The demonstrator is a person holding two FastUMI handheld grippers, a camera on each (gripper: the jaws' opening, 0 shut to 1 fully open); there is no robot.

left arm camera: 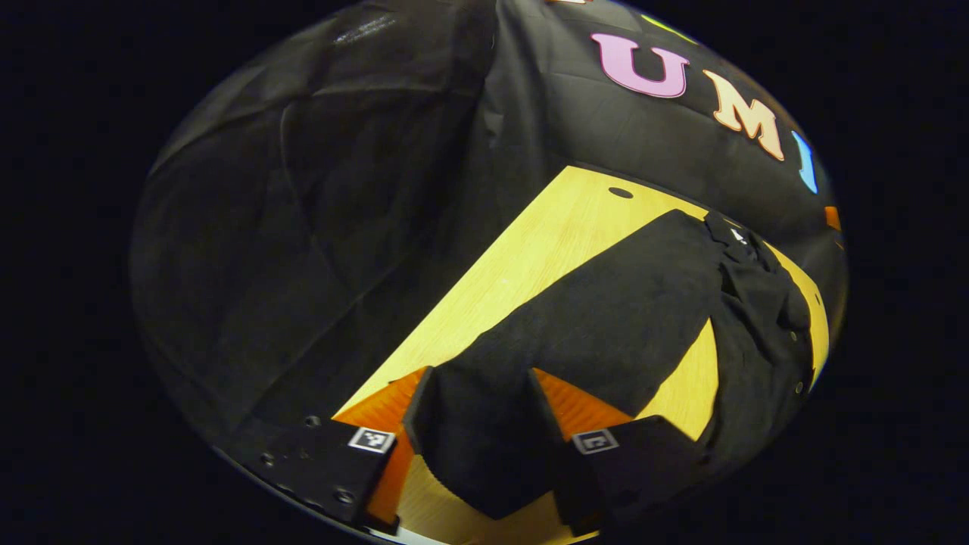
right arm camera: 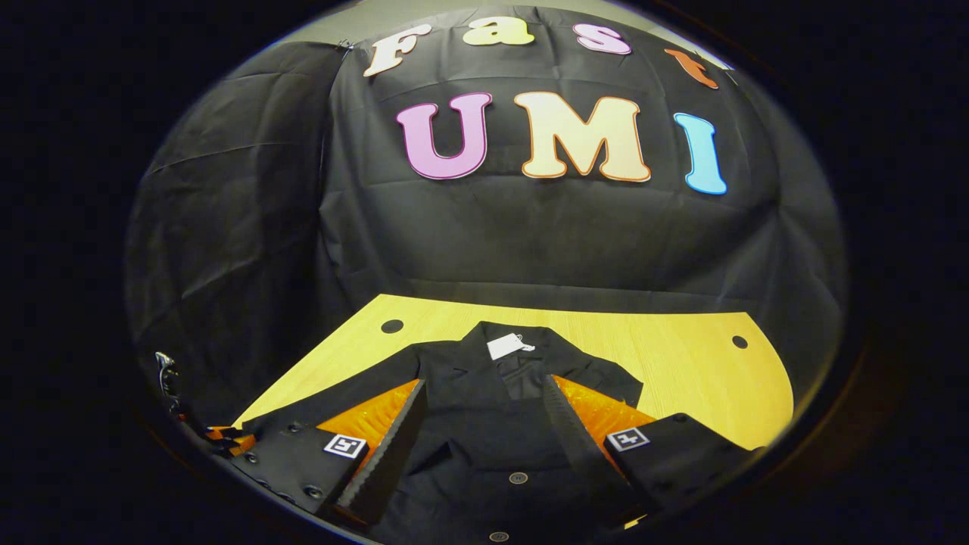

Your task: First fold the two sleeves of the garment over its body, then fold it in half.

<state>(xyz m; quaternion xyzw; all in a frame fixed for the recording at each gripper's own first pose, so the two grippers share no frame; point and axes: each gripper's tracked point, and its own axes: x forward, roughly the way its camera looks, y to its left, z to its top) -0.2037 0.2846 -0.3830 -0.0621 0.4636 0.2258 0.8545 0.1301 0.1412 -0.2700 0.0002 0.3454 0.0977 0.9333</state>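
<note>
**A:** How far along does the folding look?

**B:** Early, I'd judge. The black garment [right arm camera: 484, 424] lies spread on the wooden tabletop [right arm camera: 681, 356], collar and white tag [right arm camera: 509, 346] toward the booth wall, buttons facing up. The body isn't folded in half.

**A:** And the sleeves?

**B:** In the left gripper view one sleeve [left arm camera: 606, 318] stretches out long across the tabletop, away from the body, so it isn't over the body yet. Its cuff end sits between the fingers of the left gripper [left arm camera: 484, 431], which look closed in on the cloth from both sides, so that one seems to be the fold in hand.

**A:** The other sleeve?

**B:** I can't make it out; the dark cloth bunched at the far end of that view is too tangled to read.

**A:** The right gripper?

**B:** The right gripper [right arm camera: 481, 446] hangs over the garment's front with its fingers spread wide, holding nothing.

**A:** So what's left?

**B:** Probably both sleeve folds, then the halving.
</note>
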